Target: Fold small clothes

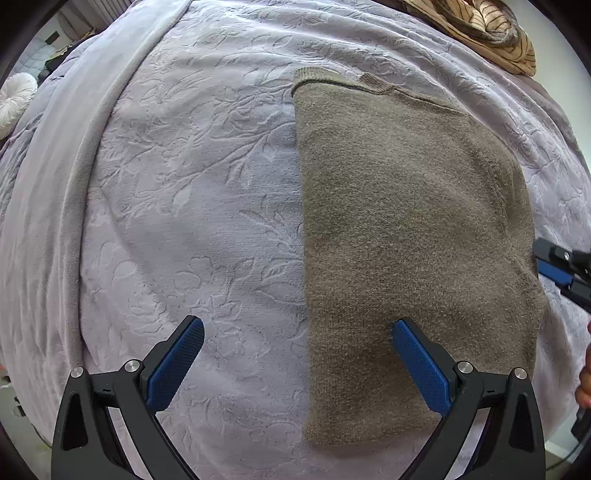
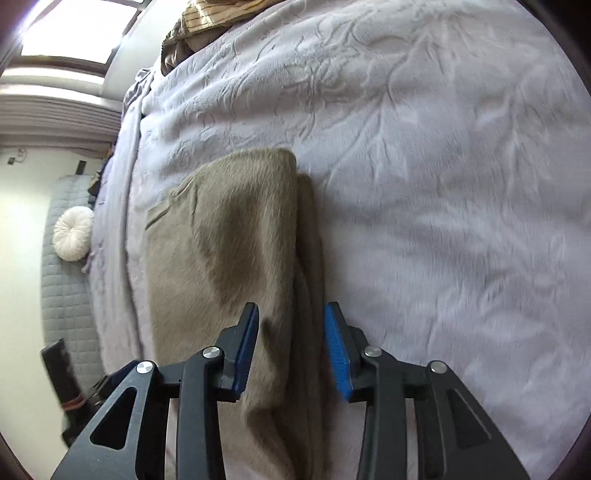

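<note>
Taupe knit, fuzzy and thick, fills the right half of my left wrist view: the sweater (image 1: pixel 406 229) lies already folded into a long panel on the bed's lilac blanket (image 1: pixel 192 206). A ribbed band peeks out at its upper edge.

My left gripper (image 1: pixel 298 334) is spread wide and holds nothing. One blue pad sits over the blanket at lower left, the other over the sweater's lower part.

In the right wrist view my right gripper (image 2: pixel 291 325) has its jaws partly open, straddling the sweater's stacked right edge (image 2: pixel 308 258) near the frame's lower centre. They do not look closed on it yet.

I judge the next fold is a crosswise one. To do it well I should pinch all the layers at this edge together, take a matching bite with the left, and lift both evenly so the panel does not skew.

The wool looks soft and springy, so it may bulge at a crease. The blanket is plush, embossed with leafy vines, and could drag on the knit. A striped tan garment (image 1: pixel 491 29) lies crumpled at upper right.
</note>
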Motion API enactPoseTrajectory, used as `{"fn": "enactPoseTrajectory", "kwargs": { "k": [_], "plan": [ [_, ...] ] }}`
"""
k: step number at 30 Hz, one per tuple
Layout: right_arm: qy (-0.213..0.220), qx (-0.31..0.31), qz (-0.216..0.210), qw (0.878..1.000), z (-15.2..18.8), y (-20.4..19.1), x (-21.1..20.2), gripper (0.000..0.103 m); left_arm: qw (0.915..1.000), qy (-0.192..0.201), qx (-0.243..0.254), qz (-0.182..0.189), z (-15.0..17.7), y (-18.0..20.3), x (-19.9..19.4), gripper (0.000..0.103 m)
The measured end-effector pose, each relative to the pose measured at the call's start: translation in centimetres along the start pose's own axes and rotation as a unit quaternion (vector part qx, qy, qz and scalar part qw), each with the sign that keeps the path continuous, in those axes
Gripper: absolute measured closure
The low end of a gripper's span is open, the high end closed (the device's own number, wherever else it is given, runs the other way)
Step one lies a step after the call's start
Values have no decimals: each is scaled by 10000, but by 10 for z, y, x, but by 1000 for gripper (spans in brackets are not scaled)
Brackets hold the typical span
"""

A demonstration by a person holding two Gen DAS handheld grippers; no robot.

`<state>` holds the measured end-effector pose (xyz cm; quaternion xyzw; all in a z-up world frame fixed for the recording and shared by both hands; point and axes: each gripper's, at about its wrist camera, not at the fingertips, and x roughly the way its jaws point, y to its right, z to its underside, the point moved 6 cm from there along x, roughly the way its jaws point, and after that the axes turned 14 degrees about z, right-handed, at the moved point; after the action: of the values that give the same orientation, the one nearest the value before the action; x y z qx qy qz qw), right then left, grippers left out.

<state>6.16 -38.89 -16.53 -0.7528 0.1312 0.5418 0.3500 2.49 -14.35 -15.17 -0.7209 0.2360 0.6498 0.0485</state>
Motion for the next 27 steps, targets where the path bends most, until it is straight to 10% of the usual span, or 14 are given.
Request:
{"fn": "enactPoseTrajectory", "kwargs": {
  "k": [27],
  "plan": [
    [-255,219,-217,9992,19,17,9,52,9973,55,-9,738,-19,-7,7,0]
  ]
}}
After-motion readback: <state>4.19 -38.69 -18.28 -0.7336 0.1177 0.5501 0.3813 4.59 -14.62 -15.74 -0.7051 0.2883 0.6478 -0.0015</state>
